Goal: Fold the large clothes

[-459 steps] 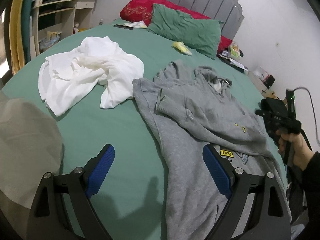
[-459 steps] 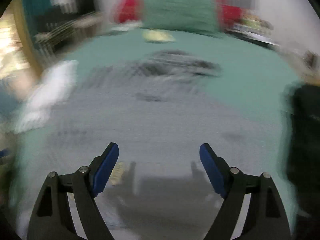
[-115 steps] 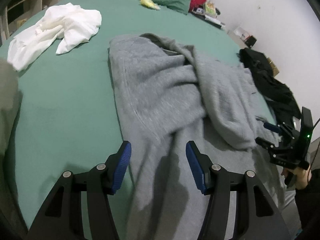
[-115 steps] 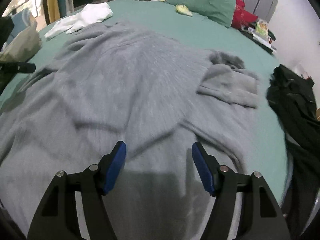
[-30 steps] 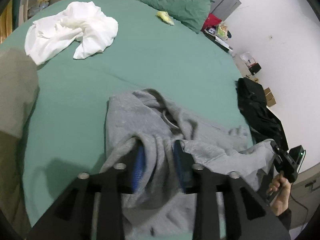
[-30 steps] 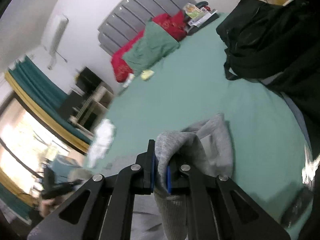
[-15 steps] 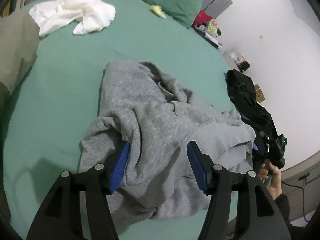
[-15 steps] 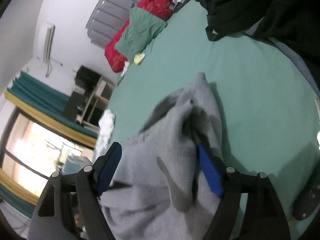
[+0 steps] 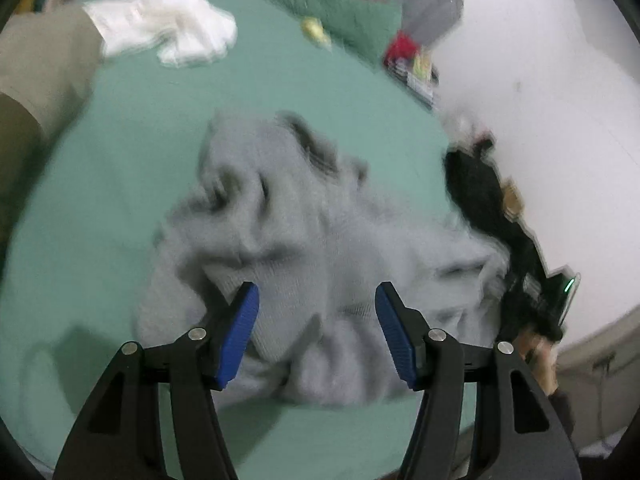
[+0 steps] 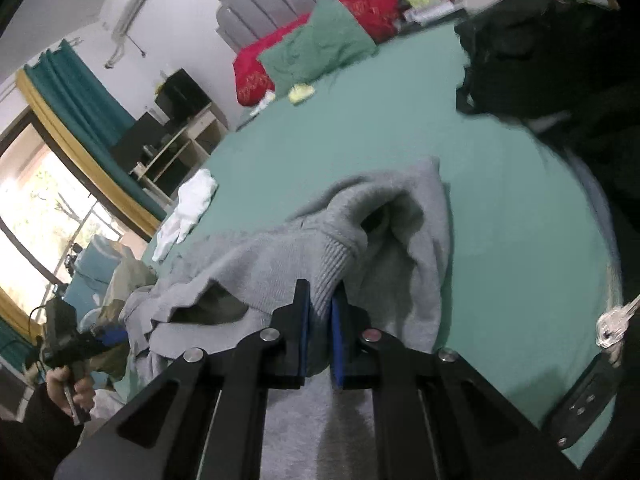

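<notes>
My right gripper (image 10: pixel 320 312) had just clamped the grey hoodie's (image 10: pixel 288 264) ribbed hem. My left gripper (image 9: pixel 318 328) hovered spread above it on the bed (image 9: pixel 120 168).

Green pillow (image 10: pixel 320 46) against red pillow (image 10: pixel 256 66); keys (image 10: pixel 612 326) on green bedsheet (image 10: pixel 400 120).

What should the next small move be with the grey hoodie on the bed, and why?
Probably bring the open left gripper down onto a near edge of the grey hoodie and close. The right gripper already pinches a ribbed edge, but the hoodie lies crumpled on the green bed, so spreading needs two grips.
</notes>
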Demonstrator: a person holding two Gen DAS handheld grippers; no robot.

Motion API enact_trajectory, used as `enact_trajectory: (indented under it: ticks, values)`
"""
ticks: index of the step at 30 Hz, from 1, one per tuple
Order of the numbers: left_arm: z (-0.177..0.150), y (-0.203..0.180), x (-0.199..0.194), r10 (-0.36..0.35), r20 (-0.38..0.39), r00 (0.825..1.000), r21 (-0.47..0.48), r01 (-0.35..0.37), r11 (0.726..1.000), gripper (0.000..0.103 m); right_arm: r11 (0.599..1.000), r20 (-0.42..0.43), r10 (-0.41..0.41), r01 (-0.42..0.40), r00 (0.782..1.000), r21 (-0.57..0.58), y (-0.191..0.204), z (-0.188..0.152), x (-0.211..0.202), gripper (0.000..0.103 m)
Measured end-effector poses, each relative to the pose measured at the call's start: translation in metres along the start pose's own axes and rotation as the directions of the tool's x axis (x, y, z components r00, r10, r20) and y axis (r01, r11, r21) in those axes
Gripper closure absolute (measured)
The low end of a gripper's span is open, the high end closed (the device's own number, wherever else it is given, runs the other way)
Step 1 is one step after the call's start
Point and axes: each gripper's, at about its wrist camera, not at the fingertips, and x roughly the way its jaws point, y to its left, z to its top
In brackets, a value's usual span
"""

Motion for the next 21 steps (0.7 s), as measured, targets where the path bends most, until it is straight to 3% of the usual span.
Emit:
enact_trajectory:
  ticks: [2,5,6,7,8,12,15,17,18,19,21]
  values:
    - [-0.005,-0.002,0.01,0.047,-0.013,0.999,0.033,-0.046,0.998,0.039,1.0,0.021,0.002,-0.002,1.0,-0.003,-0.002,0.002,-0.007,0.093]
    - [-0.006,0.0,0.019,0.052,-0.026,0.998,0.041,-0.051,0.998,0.04,0.999,0.036,0.039,-0.04,0.999,0.012,-0.005,0.002,-0.012,0.093]
    - [-0.004,0.0,0.019,0.066,-0.03,0.997,0.043,-0.065,0.997,0.053,0.998,0.04,0.057,-0.058,0.998,0.022,-0.007,0.001,-0.013,0.093]
    - [-0.003,0.0,0.017,0.073,-0.027,0.997,0.046,-0.072,0.996,0.089,0.997,0.044,0.075,-0.076,0.996,0.029,-0.008,0.001,-0.012,0.093]
    - [0.001,-0.002,0.014,0.066,-0.031,0.997,0.059,-0.064,0.996,0.103,0.995,0.06,0.094,-0.096,0.994,0.04,-0.011,0.0,-0.016,0.093]
    - [0.016,-0.01,-0.006,0.061,0.027,0.998,0.13,-0.064,0.99,0.103,0.985,0.14,0.135,-0.148,0.981,0.084,-0.019,0.006,-0.026,0.094]
    - [0.022,-0.003,-0.011,0.076,0.002,0.997,0.103,-0.076,0.992,0.103,0.979,0.149,0.147,-0.166,0.978,0.118,-0.021,0.014,-0.026,0.094]
    - [0.016,0.002,-0.007,0.096,-0.033,0.995,0.102,-0.092,0.991,0.087,0.979,0.115,0.142,-0.156,0.983,0.129,-0.022,0.014,-0.021,0.094]
    - [0.011,0.004,-0.005,0.11,-0.028,0.994,0.11,-0.106,0.988,0.057,0.979,0.098,0.136,-0.149,0.986,0.138,-0.023,0.013,-0.018,0.094]
    - [0.006,0.004,-0.004,0.111,-0.024,0.993,0.108,-0.108,0.988,0.036,0.978,0.087,0.136,-0.148,0.987,0.146,-0.023,0.012,-0.016,0.093]
    - [-0.002,0.009,0.003,0.106,-0.03,0.994,0.075,-0.104,0.992,0.036,0.977,0.083,0.147,-0.158,0.986,0.141,-0.024,0.009,-0.017,0.093]
